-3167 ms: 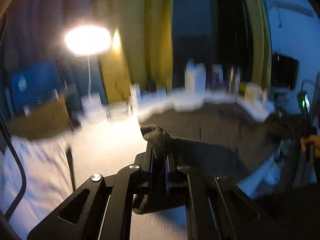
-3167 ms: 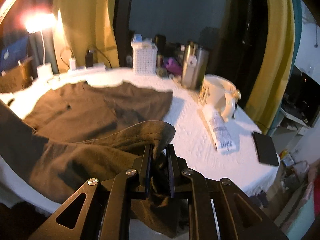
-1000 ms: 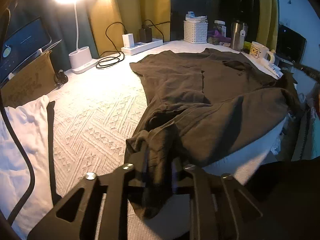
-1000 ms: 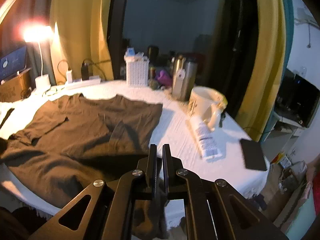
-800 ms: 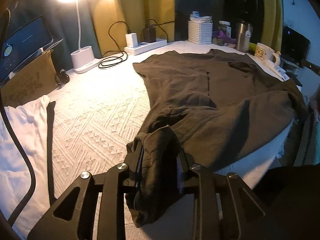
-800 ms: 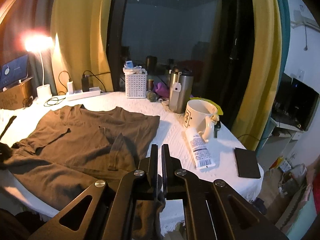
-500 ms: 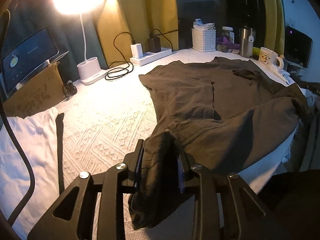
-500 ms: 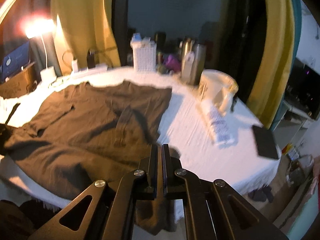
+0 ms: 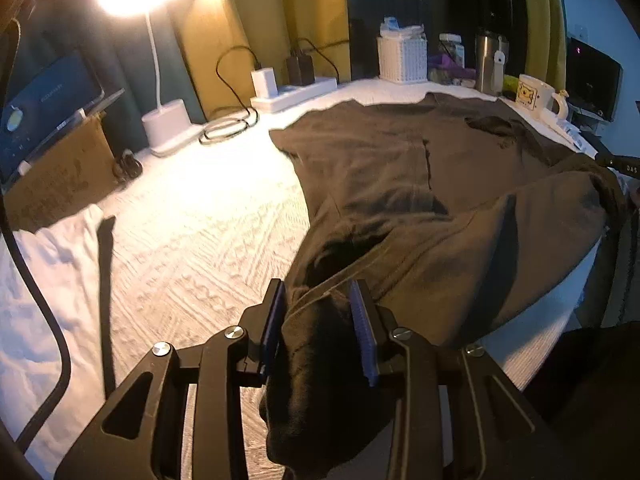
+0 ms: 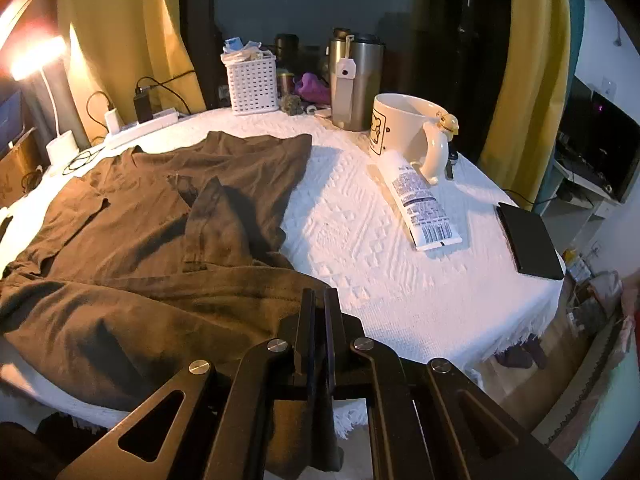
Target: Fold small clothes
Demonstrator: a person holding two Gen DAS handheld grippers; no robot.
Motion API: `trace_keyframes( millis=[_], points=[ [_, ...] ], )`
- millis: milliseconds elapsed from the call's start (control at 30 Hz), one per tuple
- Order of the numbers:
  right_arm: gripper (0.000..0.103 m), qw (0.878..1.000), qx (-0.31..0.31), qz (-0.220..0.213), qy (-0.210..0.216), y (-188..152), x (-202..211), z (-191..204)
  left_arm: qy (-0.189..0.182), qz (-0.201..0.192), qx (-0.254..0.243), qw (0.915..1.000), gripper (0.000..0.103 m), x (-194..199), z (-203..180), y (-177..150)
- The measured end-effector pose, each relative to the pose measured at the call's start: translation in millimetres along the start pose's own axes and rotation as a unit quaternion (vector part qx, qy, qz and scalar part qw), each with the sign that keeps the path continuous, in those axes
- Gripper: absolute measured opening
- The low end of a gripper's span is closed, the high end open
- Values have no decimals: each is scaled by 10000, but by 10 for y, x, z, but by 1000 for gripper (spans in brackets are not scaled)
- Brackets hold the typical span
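A dark brown garment [image 9: 440, 184] lies spread over the white textured tablecloth [image 9: 192, 232], its near edge folded back and hanging off the near side of the table. The left gripper [image 9: 320, 300] has a bunched corner of it between its jaws, which are opening and stand moderately apart. The right gripper [image 10: 317, 308] is clamped narrow on the garment's near hem. A mug [image 10: 404, 128] and a tube [image 10: 420, 200] sit far right.
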State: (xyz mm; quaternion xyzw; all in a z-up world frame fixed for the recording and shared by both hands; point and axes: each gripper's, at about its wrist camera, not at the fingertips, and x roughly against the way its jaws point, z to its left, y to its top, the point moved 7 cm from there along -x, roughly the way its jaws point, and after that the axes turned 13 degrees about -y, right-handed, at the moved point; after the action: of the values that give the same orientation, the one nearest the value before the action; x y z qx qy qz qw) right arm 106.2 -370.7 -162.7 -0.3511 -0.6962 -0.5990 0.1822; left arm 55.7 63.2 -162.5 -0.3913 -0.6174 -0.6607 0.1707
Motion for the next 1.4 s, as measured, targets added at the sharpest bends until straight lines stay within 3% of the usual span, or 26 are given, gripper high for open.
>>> trace_keyframes(
  millis=[67, 233, 267, 300, 367, 433, 467, 567, 633, 767, 800, 833, 933, 967, 1033, 1133, 1400],
  points=[
    [4, 10000, 26, 16, 34, -17, -22, 13, -29, 69, 18, 10000, 46, -34, 2, -39],
    [4, 9990, 356, 179, -219, -136, -181, 51, -95, 39, 65, 9999, 46, -52, -12, -95],
    [5, 9987, 402, 146, -282, -158, -205, 46, -98, 21, 63, 9999, 43, -48, -18, -105],
    [8, 9987, 414, 95, -299, -160, -204, 40, -117, 9, 40, 9999, 28, -49, -32, -112],
    [27, 9980, 445, 96, -434, -177, -224, 2, -129, 13, -75, 9999, 15, -47, -84, -125],
    [91, 9954, 331, 54, -892, -175, -247, -145, -43, -62, -249, 9997, 9, -10, -141, -112],
    [95, 9939, 179, 134, -1084, -189, -274, -249, -16, -111, -266, 9996, 8, 17, -150, -99],
    [95, 9976, -274, 303, -557, -224, -290, -375, -73, -239, -157, 9996, 8, 116, -134, -28],
    [95, 9977, -286, 68, -617, -185, -202, -390, -44, -291, -207, 9994, 8, 163, -154, 16],
    [94, 9989, -348, -302, 25, -48, -36, -210, -62, -373, -227, 9990, 8, 226, -189, 74],
    [88, 9992, -275, -268, 89, -38, -56, -154, -70, -392, -216, 9990, 8, 238, -189, 83],
    [73, 9995, -185, -199, 134, -41, -106, -92, -80, -414, -202, 9989, 8, 251, -192, 86],
    [42, 9996, -32, 121, 235, -65, -263, 40, -107, -488, -167, 9986, 8, 308, -193, 100],
    [36, 9996, -14, 132, 268, -75, -271, 57, -113, -517, -162, 9985, 8, 324, -193, 108],
    [13, 9998, 59, 20, 202, -74, -208, 76, -124, -571, -156, 9982, 8, 357, -200, 134],
    [6, 9997, 163, -204, -17, 4, -107, 49, -133, -667, -179, 9975, 8, 398, -219, 188],
    [5, 9964, 202, -811, -103, 307, 331, 0, -97, -923, -255, 9954, 8, 532, -211, 397]
  ],
)
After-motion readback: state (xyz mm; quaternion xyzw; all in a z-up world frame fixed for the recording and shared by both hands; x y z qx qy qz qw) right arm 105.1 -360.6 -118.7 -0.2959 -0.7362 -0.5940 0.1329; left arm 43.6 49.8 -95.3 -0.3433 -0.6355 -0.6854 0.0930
